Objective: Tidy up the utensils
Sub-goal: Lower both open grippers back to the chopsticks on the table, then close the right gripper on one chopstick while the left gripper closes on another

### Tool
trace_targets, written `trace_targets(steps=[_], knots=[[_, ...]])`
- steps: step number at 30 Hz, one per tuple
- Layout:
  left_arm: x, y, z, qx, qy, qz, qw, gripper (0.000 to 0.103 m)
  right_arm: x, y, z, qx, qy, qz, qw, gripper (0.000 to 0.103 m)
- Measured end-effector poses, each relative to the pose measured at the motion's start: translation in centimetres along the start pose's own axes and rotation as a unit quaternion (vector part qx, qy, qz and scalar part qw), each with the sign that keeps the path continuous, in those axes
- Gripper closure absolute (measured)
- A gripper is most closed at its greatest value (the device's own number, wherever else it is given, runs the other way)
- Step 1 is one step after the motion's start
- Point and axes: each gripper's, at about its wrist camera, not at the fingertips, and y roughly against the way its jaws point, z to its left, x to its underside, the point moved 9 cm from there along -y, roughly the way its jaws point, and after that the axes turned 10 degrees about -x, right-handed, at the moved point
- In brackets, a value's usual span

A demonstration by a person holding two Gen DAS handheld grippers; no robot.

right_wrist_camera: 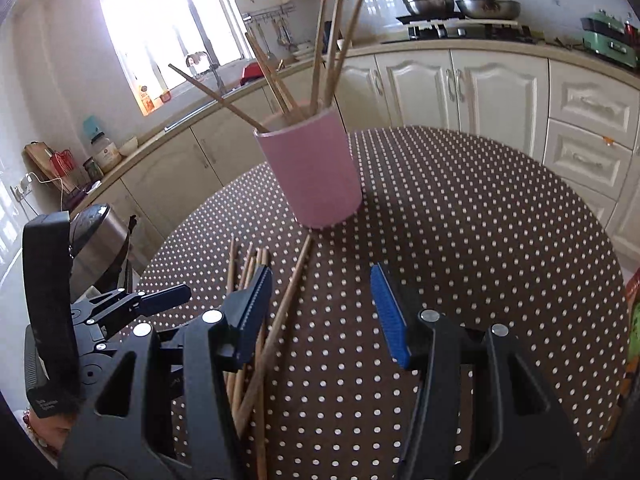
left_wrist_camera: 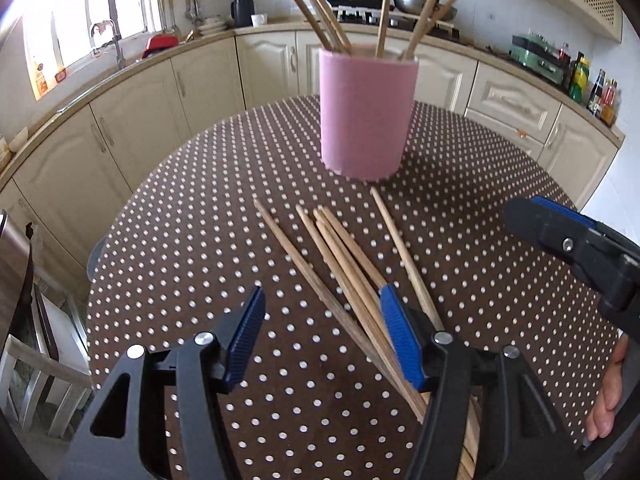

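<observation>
A pink cup (left_wrist_camera: 366,116) stands on the polka-dot round table (left_wrist_camera: 200,220) and holds several wooden chopsticks (left_wrist_camera: 316,4). Several more chopsticks (left_wrist_camera: 344,264) lie flat on the table in front of it. My left gripper (left_wrist_camera: 322,334) is open and empty, low over the table, with the loose chopsticks running under its right finger. My right gripper (right_wrist_camera: 320,316) is open and empty, to the right of the loose chopsticks (right_wrist_camera: 276,320); one chopstick lies between its fingers. The cup (right_wrist_camera: 312,172) stands ahead of it. The right gripper also shows in the left wrist view (left_wrist_camera: 560,232).
Cream kitchen cabinets (left_wrist_camera: 200,80) curve behind the table. A stove with pots (right_wrist_camera: 448,0) is on the far counter. A metal bin (right_wrist_camera: 104,240) stands left of the table. Bottles (left_wrist_camera: 592,88) stand on the right counter.
</observation>
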Motion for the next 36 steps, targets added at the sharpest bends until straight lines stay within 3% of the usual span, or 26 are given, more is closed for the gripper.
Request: trace_targets(steps=[11, 23, 30, 34, 36], knots=[[1.0, -0.3, 0.2, -0.023, -0.025, 0.012, 0.9994, 0.043, 1.1, -1.5, -0.7, -0.009, -0.014, 0.017, 1.000, 0.050], [1.5, -1.1, 3.4, -0.018, 0.010, 0.032, 0.9993, 0.043, 1.1, -3.0, 0.0, -0.012, -0.009, 0.042, 0.999, 0.050], [0.0, -2.0, 4.0, -0.018, 0.026, 0.044, 0.9985, 0.043, 1.2, -4.6, 0.0, 0.007, 0.002, 0.084, 0.996, 0.050], [-1.2, -2.7, 4.6, -0.027, 0.026, 0.046, 0.9982, 0.061, 1.3, -5.9, 0.1, 0.017, 0.013, 0.117, 0.993, 0.051], [-1.7, -3.0, 4.5, -0.026, 0.023, 0.049, 0.9982, 0.072, 1.2, -6.4, 0.3, 0.021, 0.021, 0.131, 0.991, 0.058]])
